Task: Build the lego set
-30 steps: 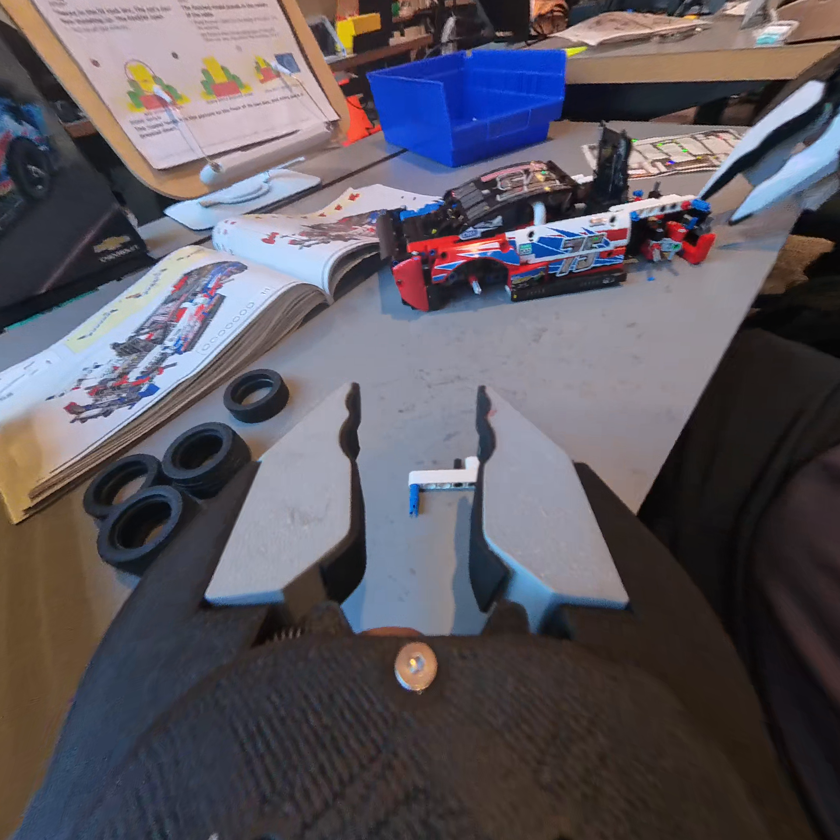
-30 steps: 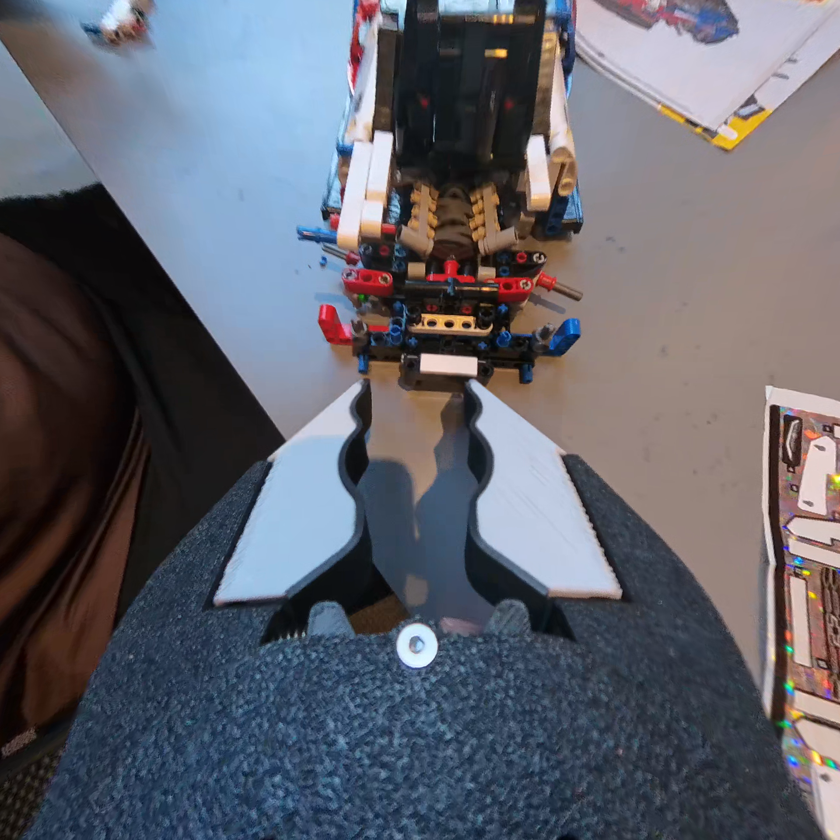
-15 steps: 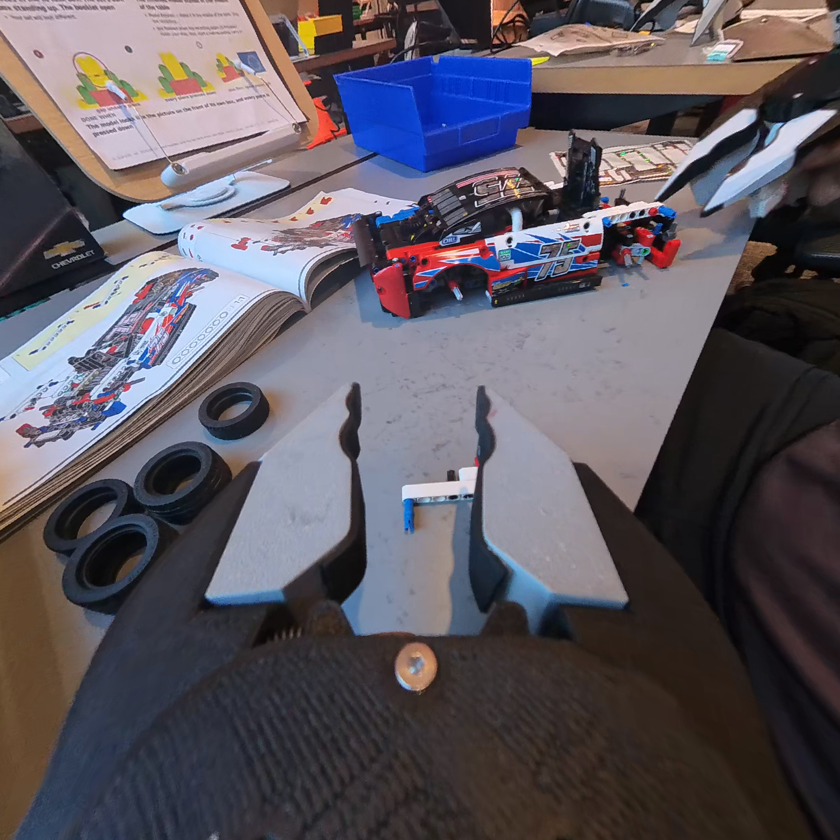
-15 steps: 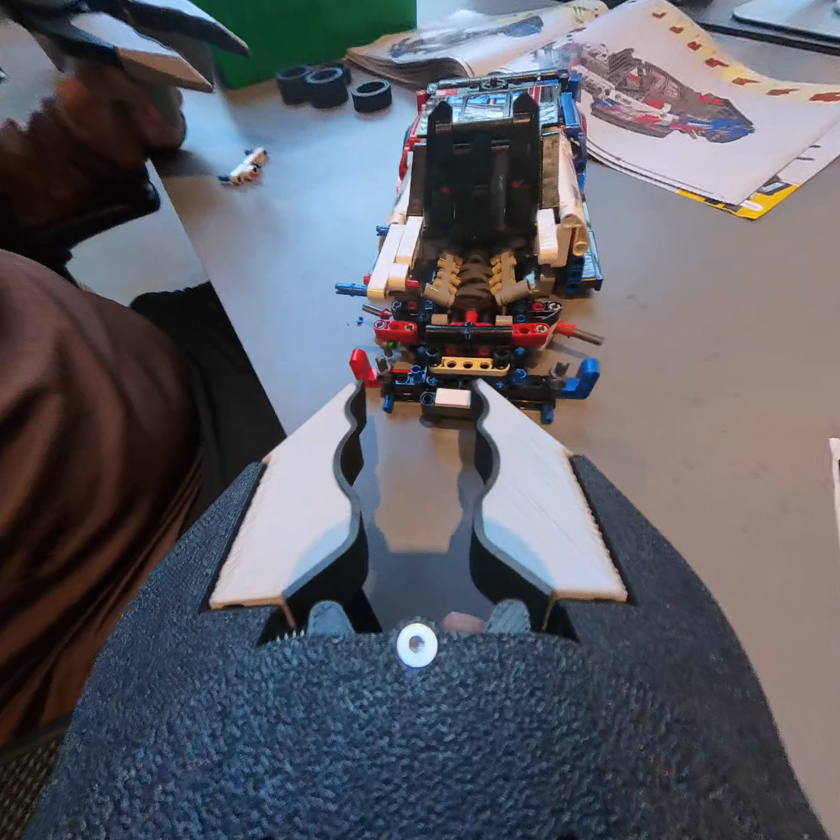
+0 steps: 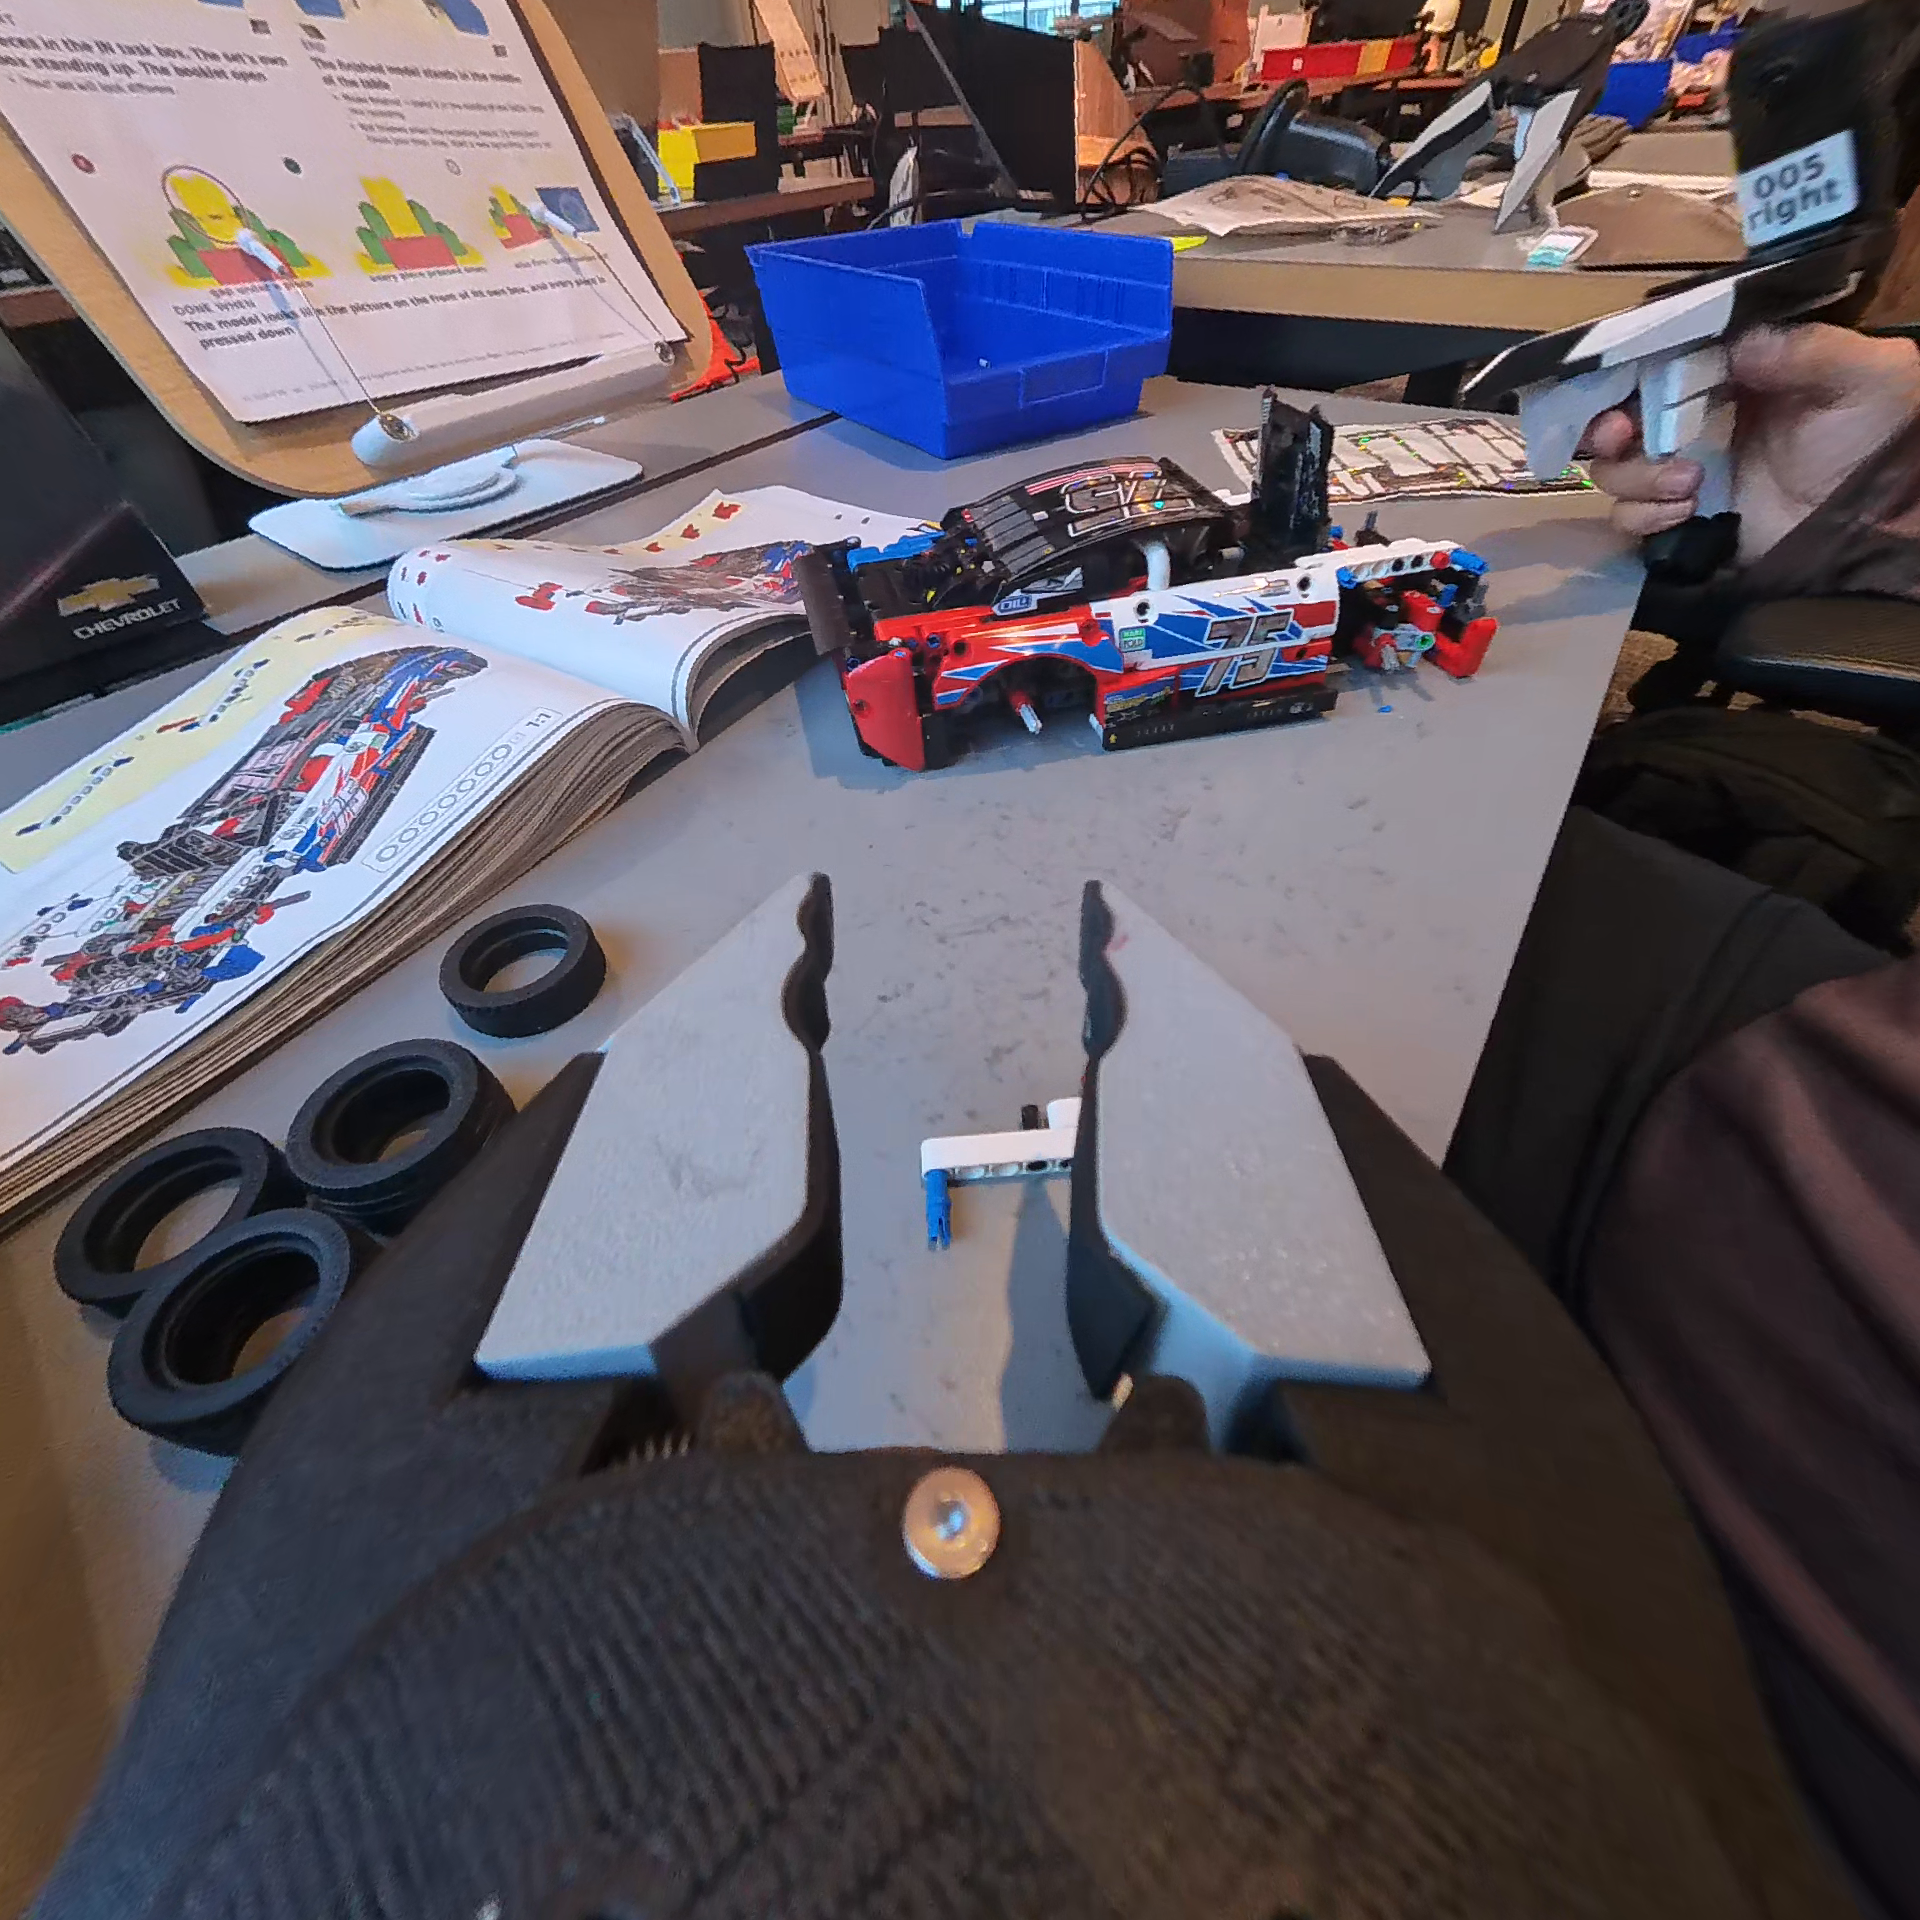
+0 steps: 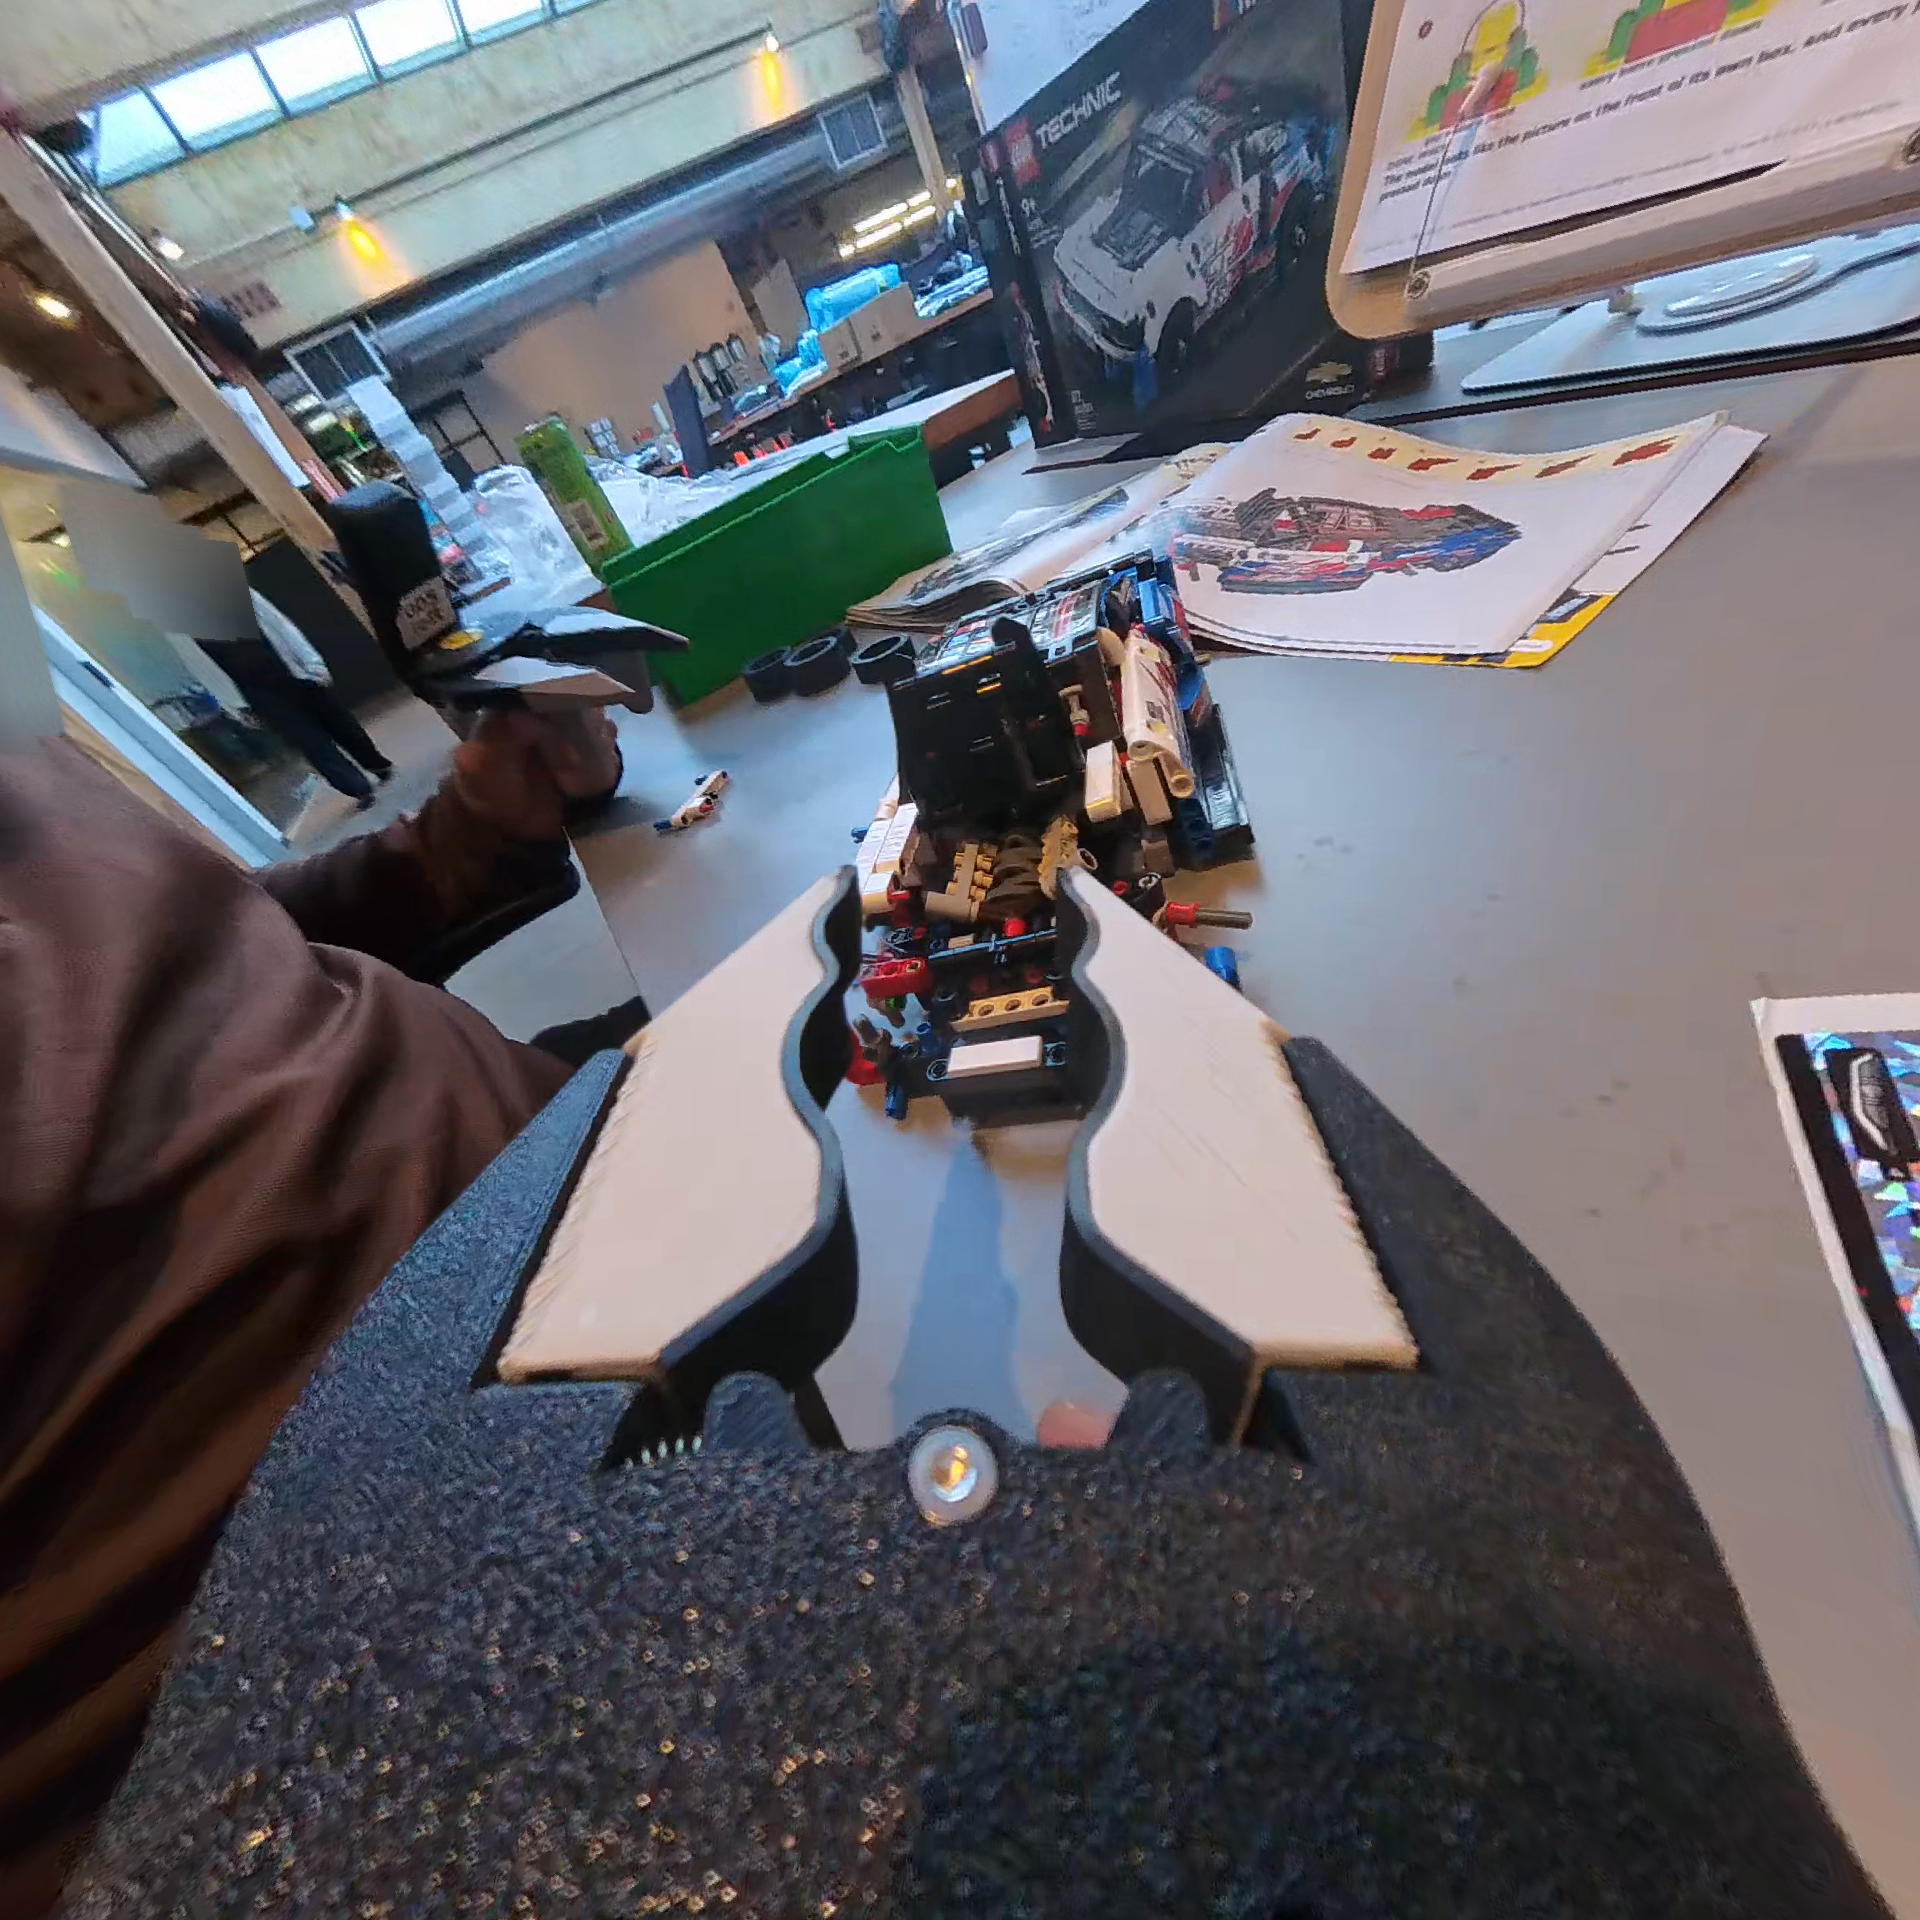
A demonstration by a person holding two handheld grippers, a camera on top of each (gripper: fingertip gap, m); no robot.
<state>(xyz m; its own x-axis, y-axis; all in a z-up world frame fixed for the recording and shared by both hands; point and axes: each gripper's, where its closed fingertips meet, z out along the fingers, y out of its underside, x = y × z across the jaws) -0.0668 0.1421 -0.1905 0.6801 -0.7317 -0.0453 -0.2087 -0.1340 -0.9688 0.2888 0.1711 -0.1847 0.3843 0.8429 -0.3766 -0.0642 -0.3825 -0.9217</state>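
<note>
The partly built red, white and blue Lego car (image 5: 1143,623) stands on the grey table (image 5: 1299,883). My left gripper (image 5: 951,904) is open and empty, held above a small white beam with a blue pin (image 5: 992,1158) that lies on the table between its fingers, partly hidden by the right one. My right gripper (image 6: 961,894) is open and empty, with its fingers framing the car's open front end (image 6: 997,997). I cannot tell if it touches the car. It also shows in the left wrist view (image 5: 1621,353), held in a hand.
Several black tyres (image 5: 395,1112) lie left of my left gripper beside the open instruction booklet (image 5: 364,748). A blue bin (image 5: 966,322), a green bin (image 6: 779,561), the set's box (image 6: 1174,208) and a sticker sheet (image 6: 1860,1143) are around. The table's edge runs by the person's lap. There is about 35 centimetres between the tips of the two grippers.
The right gripper has tilted up from looking down at the car and closed in on its front end. The left gripper tilted up slightly, still over the white beam. Both stayed open.
</note>
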